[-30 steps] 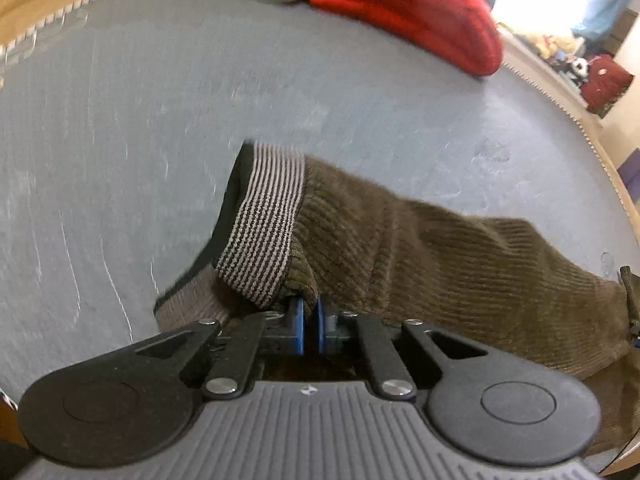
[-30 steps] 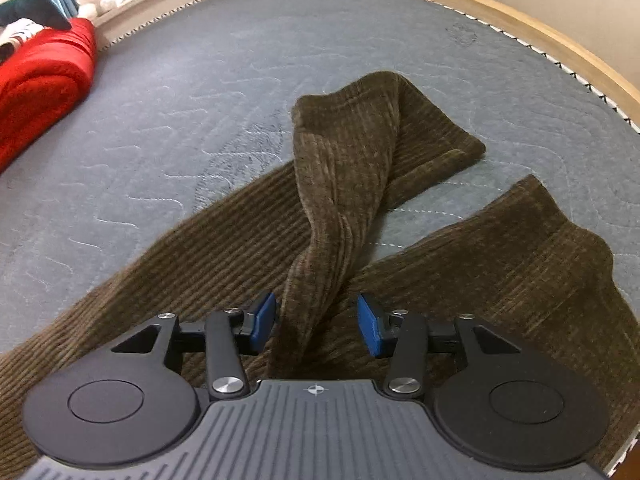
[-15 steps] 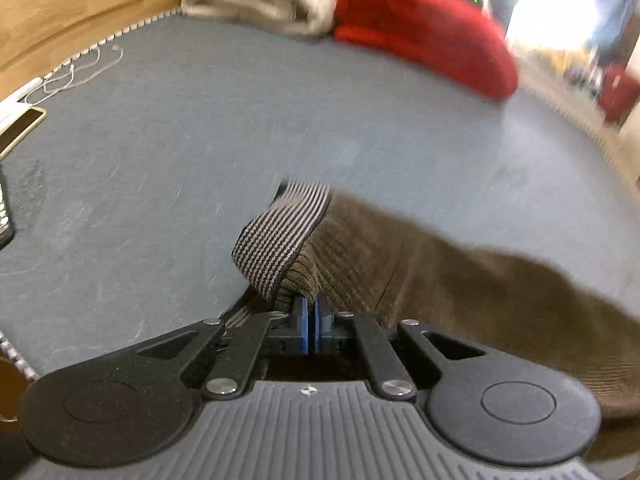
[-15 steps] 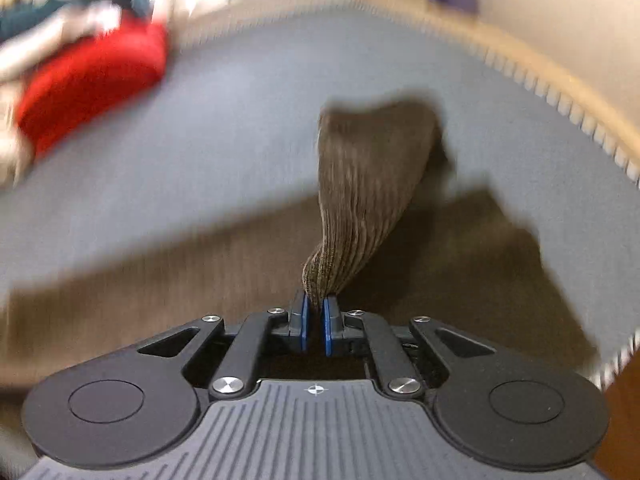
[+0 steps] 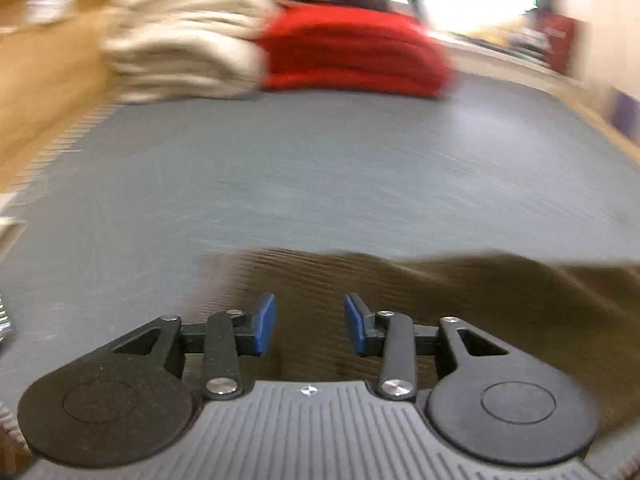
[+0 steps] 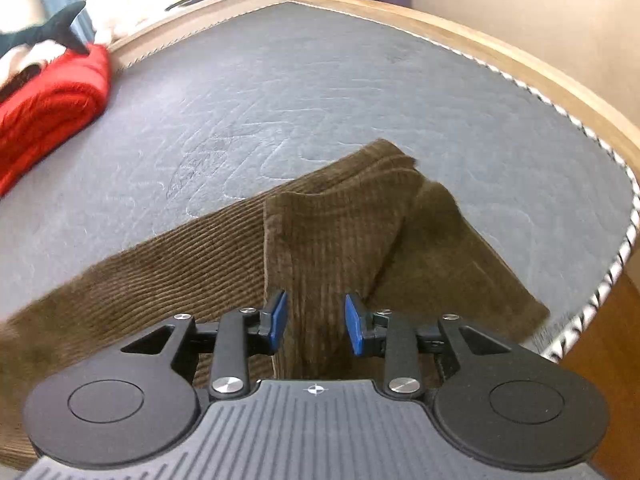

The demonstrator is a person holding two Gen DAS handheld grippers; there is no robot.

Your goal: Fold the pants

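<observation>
Grey quilted mattress, wood-rimmed, carries the brown corduroy pants, one leg folded over. We note left gripper and right gripper fingers spread above the cloth. Red blanket and, blurred, probably cream towels far side.

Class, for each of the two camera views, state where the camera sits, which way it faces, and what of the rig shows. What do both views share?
Left wrist: on the left gripper, low, facing folded red and cream blankets; open jaws show.
Right wrist: on the right gripper, higher, angled down at the pant legs; open jaws show.
Shared: brown corduroy pants, grey mattress, red blanket.
</observation>
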